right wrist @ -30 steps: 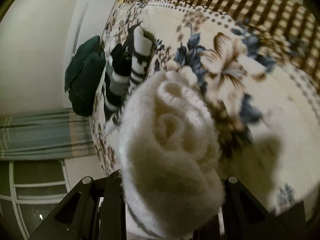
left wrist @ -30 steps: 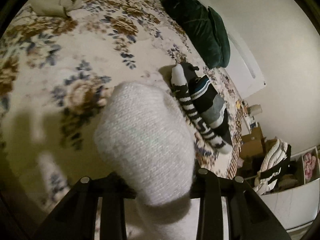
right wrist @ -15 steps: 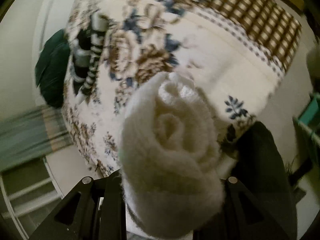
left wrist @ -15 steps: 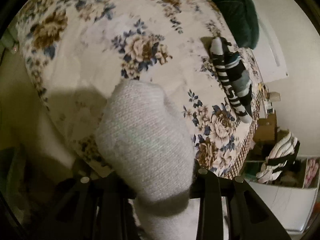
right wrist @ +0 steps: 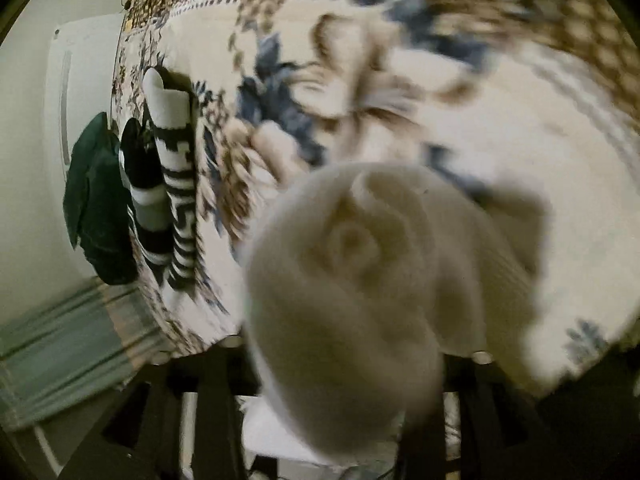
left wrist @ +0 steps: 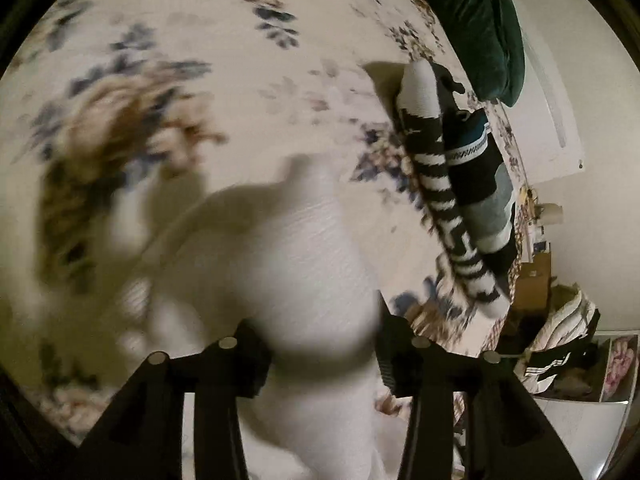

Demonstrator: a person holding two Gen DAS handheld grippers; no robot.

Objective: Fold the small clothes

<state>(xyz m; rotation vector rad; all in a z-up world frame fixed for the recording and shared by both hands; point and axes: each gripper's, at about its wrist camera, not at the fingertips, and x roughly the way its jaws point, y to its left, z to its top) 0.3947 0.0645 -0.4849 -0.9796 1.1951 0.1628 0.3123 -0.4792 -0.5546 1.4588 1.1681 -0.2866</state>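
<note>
— Grippers?
— My left gripper (left wrist: 320,354) and right gripper (right wrist: 352,364) have both just been opening, the white sock (left wrist: 296,280) lying loose between them over the near bedspread (left wrist: 240,80).
— Other socks?
— Striped socks (left wrist: 444,196) lying far right.

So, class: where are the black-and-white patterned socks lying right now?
The patterned socks lie on the floral bedspread, right of centre in the left wrist view, beside a dark striped sock near the green cushion.

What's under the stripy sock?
The striped sock lies on the flowery bedspread, beside a darker sock. The bedspread shows all around it, but the patch right underneath is covered, so nothing there can be seen.
</note>
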